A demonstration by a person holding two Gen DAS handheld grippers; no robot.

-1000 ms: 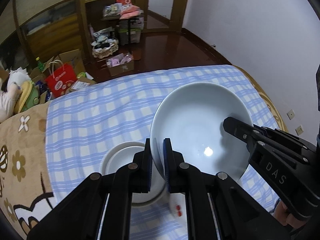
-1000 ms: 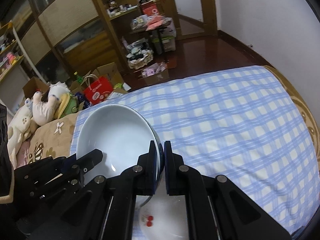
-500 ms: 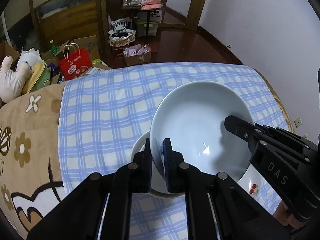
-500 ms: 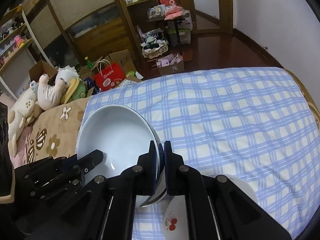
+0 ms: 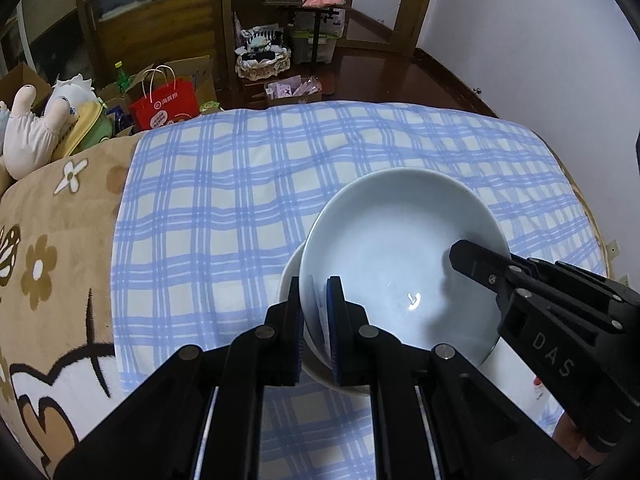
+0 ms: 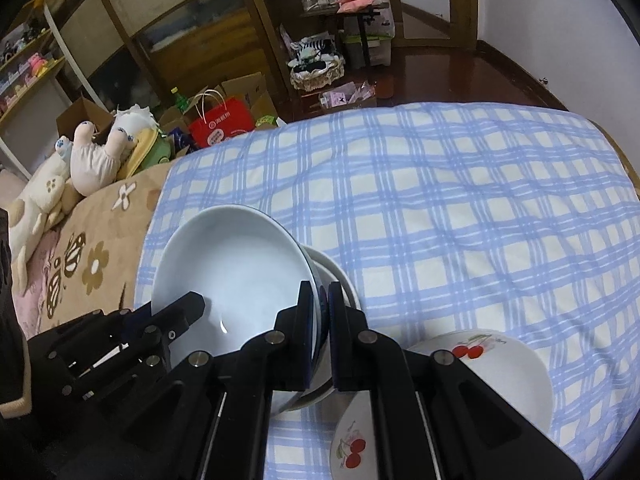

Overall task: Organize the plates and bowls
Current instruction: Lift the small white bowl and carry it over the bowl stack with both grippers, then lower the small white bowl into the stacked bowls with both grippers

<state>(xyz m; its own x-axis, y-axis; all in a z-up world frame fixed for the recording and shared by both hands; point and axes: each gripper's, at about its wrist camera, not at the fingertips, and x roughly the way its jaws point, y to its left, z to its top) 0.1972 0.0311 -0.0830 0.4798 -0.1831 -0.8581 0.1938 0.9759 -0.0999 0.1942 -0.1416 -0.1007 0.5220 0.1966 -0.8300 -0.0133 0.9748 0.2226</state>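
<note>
Both grippers hold one large pale blue bowl (image 5: 400,256) by opposite rims. My left gripper (image 5: 316,312) is shut on its near-left rim. My right gripper (image 6: 319,312) is shut on its right rim; the bowl also shows in the right wrist view (image 6: 236,268). The bowl hangs tilted just over a white dish (image 5: 290,276) lying on the blue checked cloth (image 5: 240,184); that dish shows as a rim in the right wrist view (image 6: 340,276). A white cherry-patterned bowl (image 6: 500,364) sits to the right, partly hidden by my right gripper.
The checked cloth (image 6: 460,208) covers a bed with a brown flowered blanket (image 5: 48,248) at its left. Plush toys (image 6: 96,156) lie at the far left. A red bag (image 5: 166,104), boxes and shelves stand on the floor beyond. A white wall (image 5: 540,40) is on the right.
Both grippers carried the blue bowl toward the white dish and lowered it, so it now sits over that dish. The cherry bowl has come into view at the right.
</note>
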